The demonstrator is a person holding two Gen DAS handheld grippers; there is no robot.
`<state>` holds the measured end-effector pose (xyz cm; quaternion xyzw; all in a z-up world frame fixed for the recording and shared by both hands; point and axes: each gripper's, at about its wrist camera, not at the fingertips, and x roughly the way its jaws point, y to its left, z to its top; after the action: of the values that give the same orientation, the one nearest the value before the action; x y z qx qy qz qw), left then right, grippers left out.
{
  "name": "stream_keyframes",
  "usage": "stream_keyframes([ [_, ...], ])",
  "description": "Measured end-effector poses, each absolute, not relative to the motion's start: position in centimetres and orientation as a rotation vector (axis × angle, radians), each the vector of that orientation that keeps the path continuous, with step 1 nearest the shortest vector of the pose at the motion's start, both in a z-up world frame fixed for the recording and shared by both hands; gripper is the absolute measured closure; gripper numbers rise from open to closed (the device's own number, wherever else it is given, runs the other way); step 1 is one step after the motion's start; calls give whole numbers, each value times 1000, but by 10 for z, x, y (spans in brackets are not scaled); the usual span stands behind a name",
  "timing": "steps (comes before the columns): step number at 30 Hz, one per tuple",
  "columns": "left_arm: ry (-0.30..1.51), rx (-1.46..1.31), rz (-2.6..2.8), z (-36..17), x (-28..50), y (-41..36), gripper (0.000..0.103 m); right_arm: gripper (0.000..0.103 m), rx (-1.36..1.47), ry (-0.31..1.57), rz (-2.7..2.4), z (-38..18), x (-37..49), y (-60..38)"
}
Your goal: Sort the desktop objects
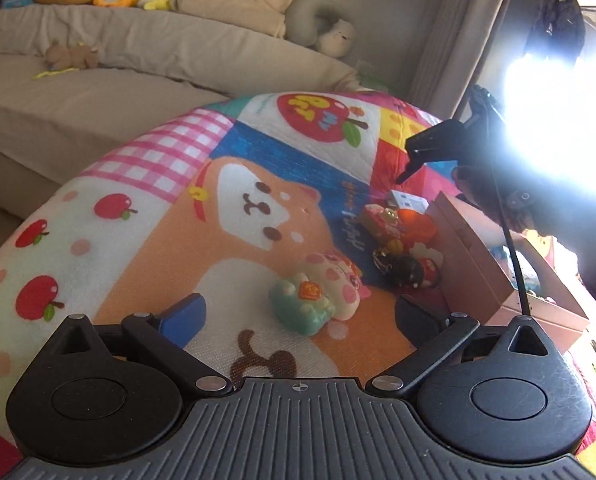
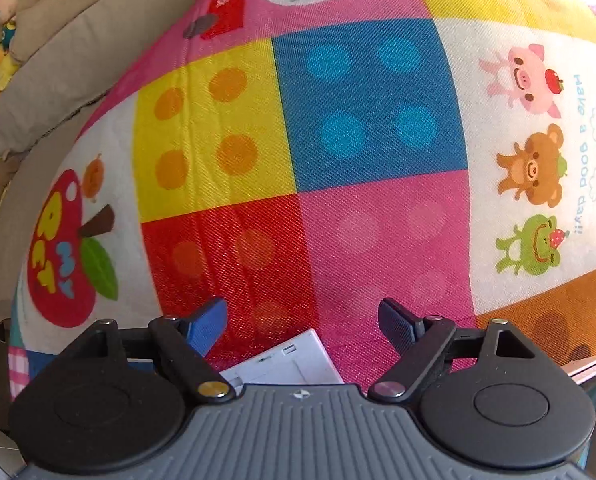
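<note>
In the left wrist view my left gripper (image 1: 298,312) is open and empty, just above a colourful cartoon mat (image 1: 169,216). A pastel cat-shaped squishy toy (image 1: 318,292) lies between and just beyond its fingertips. Further right lies a pile of small trinkets (image 1: 398,236): red and orange toys, a black keychain and a white box (image 1: 408,201). My right gripper (image 1: 446,140) hovers above that pile, seen dark against the glare. In the right wrist view my right gripper (image 2: 302,320) is open and empty over the mat (image 2: 370,120), with the white box (image 2: 285,360) under its base.
A pink cardboard box (image 1: 494,276) stands open at the mat's right edge, next to the trinkets. A beige sofa (image 1: 97,80) with plush toys and cushions runs behind the mat. Strong window glare (image 1: 558,128) washes out the upper right.
</note>
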<state>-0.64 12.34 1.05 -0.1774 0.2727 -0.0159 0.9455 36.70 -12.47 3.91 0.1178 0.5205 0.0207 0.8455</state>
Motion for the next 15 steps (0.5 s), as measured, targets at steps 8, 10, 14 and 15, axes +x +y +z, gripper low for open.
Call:
stream_keyframes([
  [8,576,-356,-37,11,-7,121,0,35,55,1160,310,32,334,-46],
  [10,587,-344,-35,11,-8,119,0,36,-52,1147,381,33,312,-19],
  [14,603,-314,-33,12,-12,114,0,35,-113,1228,493,27,265,4],
  [15,606,-303,-37,12,-13,113,0,35,-130,1231,514,28,249,5],
])
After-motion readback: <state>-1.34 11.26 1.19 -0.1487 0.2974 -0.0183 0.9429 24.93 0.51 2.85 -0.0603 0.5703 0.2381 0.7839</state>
